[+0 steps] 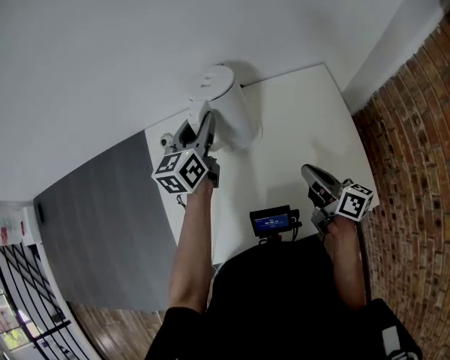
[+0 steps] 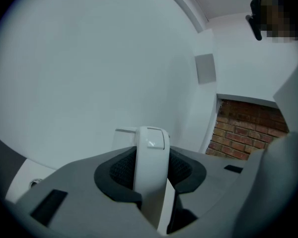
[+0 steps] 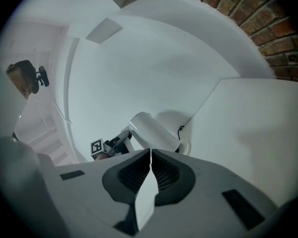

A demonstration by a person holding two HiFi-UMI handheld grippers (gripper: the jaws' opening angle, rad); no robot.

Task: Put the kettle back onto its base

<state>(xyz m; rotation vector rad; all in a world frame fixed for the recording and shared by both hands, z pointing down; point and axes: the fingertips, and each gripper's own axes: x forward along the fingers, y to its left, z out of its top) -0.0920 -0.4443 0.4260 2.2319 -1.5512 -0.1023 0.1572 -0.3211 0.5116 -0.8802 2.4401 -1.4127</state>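
Note:
A white electric kettle [image 1: 226, 105] stands at the far side of the white table [image 1: 300, 126], close to the wall. My left gripper [image 1: 202, 124] reaches it from the left and is shut on the kettle's handle [image 2: 151, 162], which fills the gap between the pads. In the right gripper view the kettle [image 3: 154, 131] rests at its round base [image 3: 184, 147], with a thin cord [image 3: 180, 129] behind; whether it is fully seated I cannot tell. My right gripper [image 1: 310, 173] hovers over the table's near right part, its jaws together with nothing in them [image 3: 150, 155].
A small black device with a blue screen [image 1: 272, 221] sits at the table's near edge. A small round object [image 1: 165, 139] lies at the table's left corner. A grey floor [image 1: 105, 216] lies left of the table, a brick wall [image 1: 420, 163] right.

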